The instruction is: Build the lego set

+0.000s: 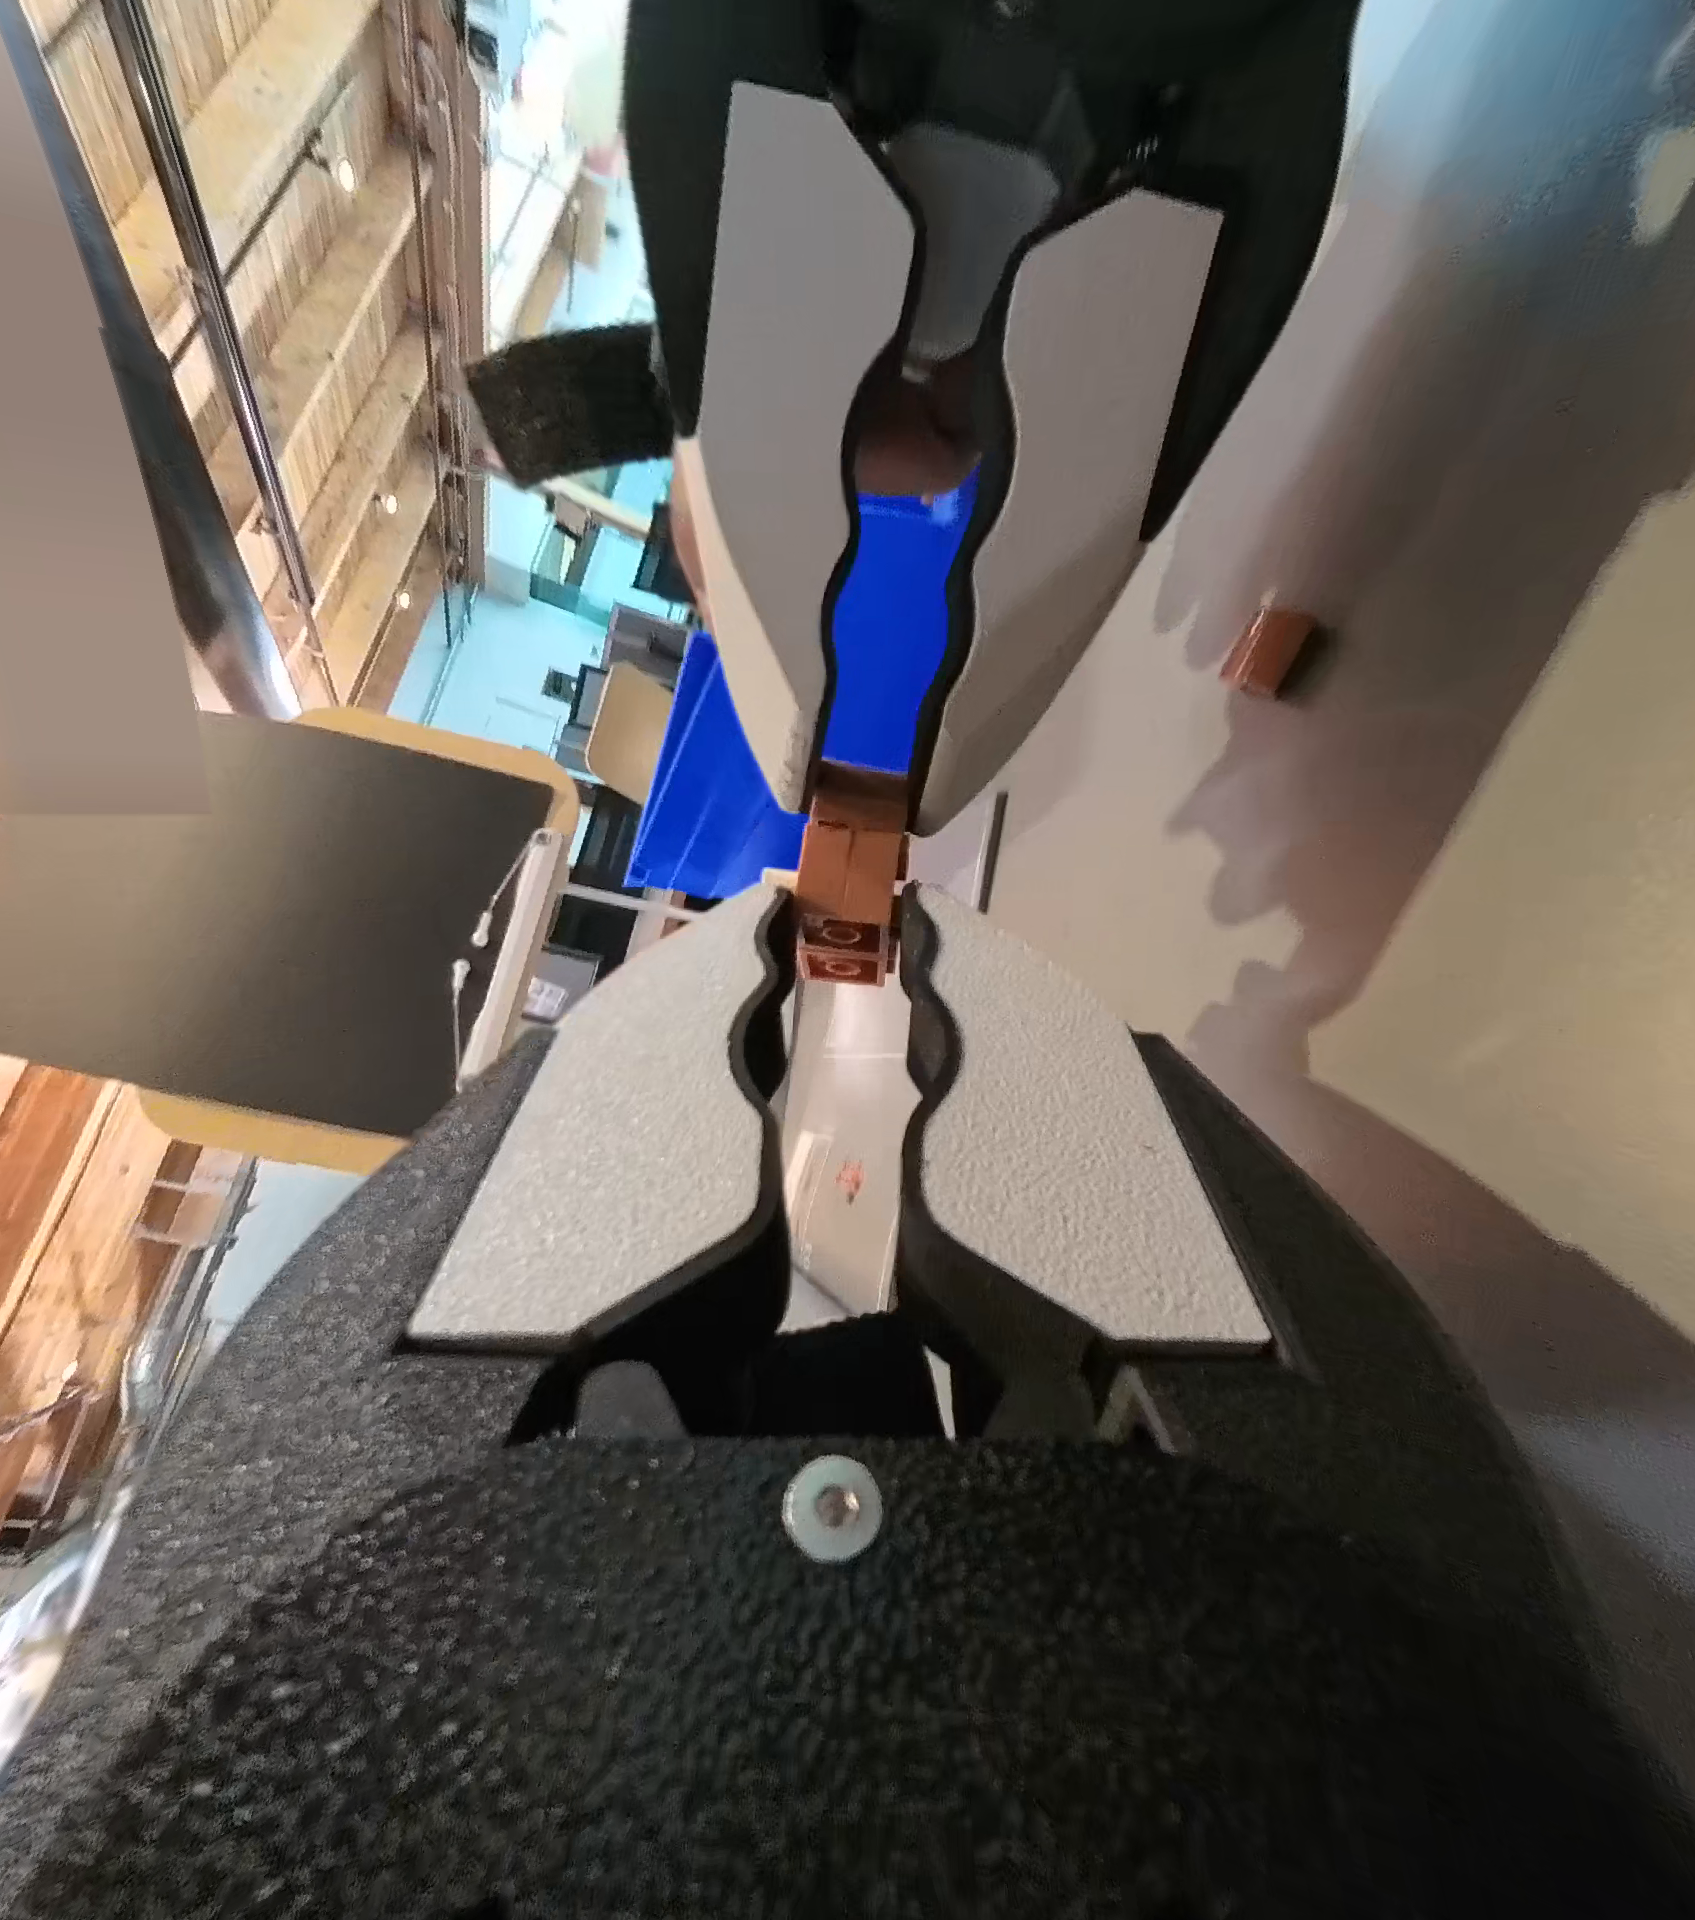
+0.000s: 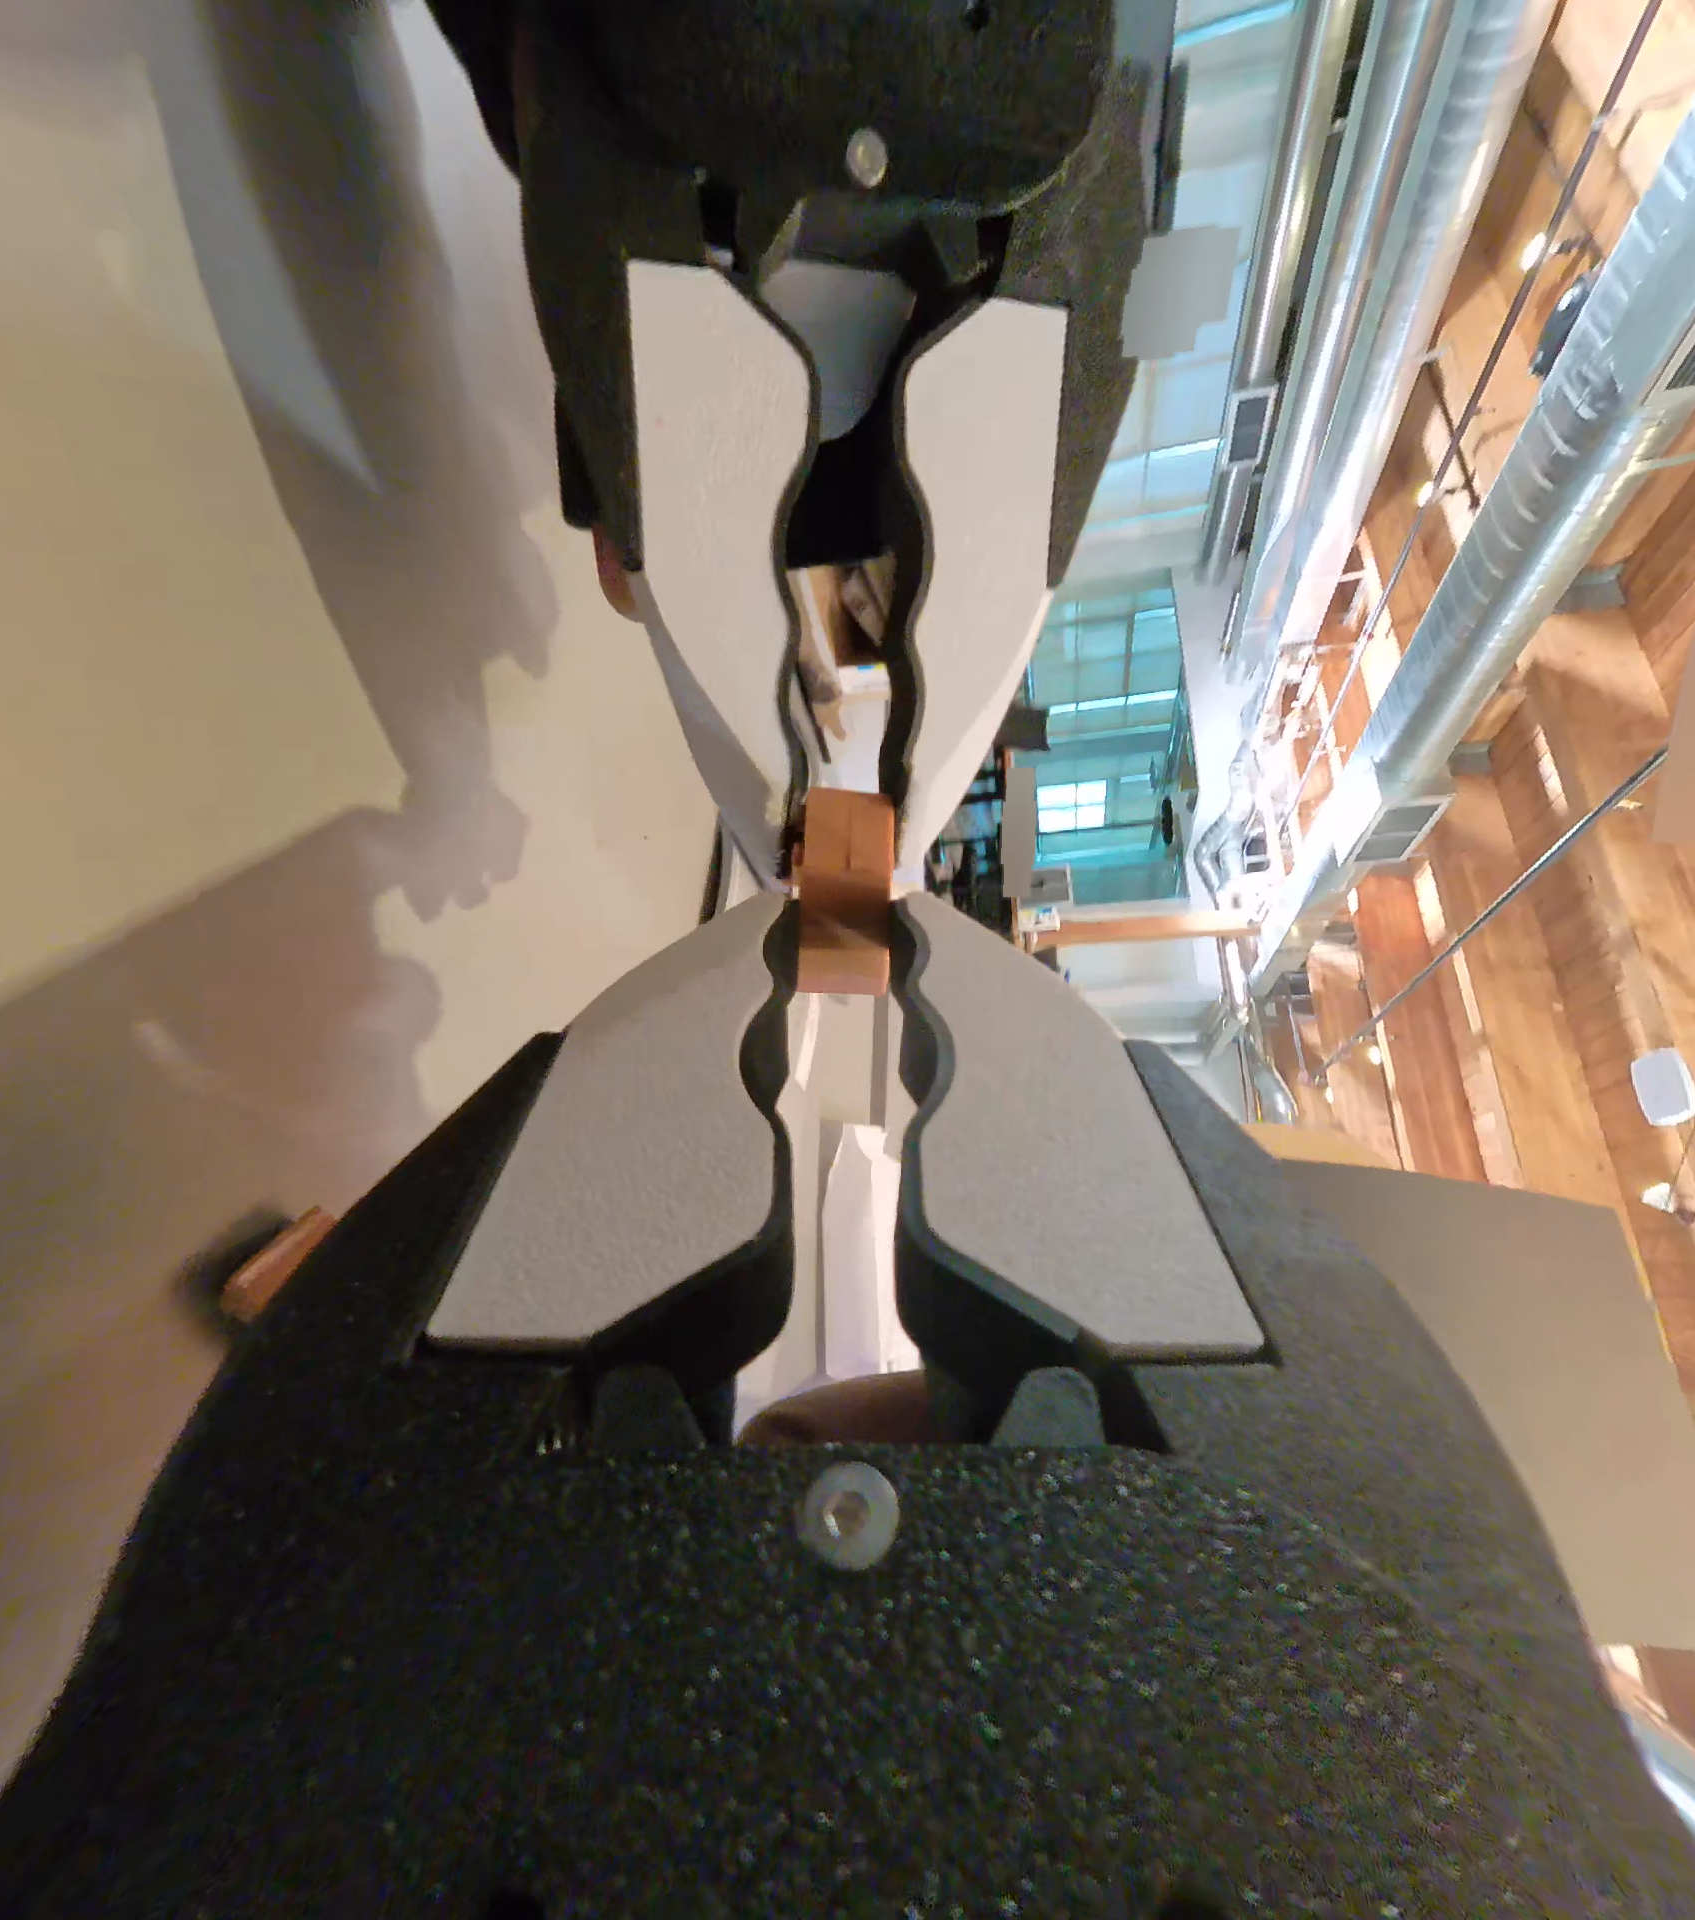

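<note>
My two grippers face each other tip to tip above a white table (image 1: 1186, 831). A small stack of brown bricks (image 1: 848, 862) spans the gap between them. My left gripper (image 1: 843, 935) is shut on its near end, where ringed studs show between the pads. The right gripper (image 1: 858, 790) grips the far end from above in the left wrist view. In the right wrist view, my right gripper (image 2: 843, 940) is shut on the brown bricks (image 2: 843, 914), with both pads pressed on their sides. The left gripper (image 2: 838, 826) holds the other end.
A loose brown brick (image 1: 1269, 649) lies on the white table; it also shows in the right wrist view (image 2: 271, 1273). A blue bin (image 1: 708, 769) stands behind the grippers. A black-topped board (image 1: 199, 914) is at the left. Both views are tilted sideways. My two grippers' fingertips are within a few centimetres of each other.
</note>
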Tool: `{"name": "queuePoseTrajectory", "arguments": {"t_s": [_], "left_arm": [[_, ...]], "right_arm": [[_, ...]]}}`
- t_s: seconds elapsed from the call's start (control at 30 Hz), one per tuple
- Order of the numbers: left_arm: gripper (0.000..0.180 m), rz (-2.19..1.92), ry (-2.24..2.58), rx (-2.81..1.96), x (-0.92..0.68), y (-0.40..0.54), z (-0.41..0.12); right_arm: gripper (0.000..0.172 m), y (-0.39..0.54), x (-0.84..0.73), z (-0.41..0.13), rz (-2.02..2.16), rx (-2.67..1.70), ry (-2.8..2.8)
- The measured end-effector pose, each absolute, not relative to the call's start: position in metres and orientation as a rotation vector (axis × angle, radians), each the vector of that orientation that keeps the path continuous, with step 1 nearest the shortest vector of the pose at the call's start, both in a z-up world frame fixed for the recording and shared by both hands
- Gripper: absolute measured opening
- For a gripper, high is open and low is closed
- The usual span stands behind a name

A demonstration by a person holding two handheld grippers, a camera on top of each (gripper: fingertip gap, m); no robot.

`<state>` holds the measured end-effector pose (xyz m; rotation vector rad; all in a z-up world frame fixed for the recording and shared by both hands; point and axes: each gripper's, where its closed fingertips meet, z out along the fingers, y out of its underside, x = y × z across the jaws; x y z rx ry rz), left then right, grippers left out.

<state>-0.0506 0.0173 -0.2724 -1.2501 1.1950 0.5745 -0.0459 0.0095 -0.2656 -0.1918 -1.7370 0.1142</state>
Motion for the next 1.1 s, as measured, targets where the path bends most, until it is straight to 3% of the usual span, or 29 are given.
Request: {"name": "queuePoseTrajectory", "arguments": {"t_s": [1.1], "left_arm": [[0.018, 0.158, 1.090, -1.220, -0.033, 0.003, -0.259]], "right_arm": [[0.018, -0.008, -0.034, -0.251, 0.458, -0.250, -1.714]]}}
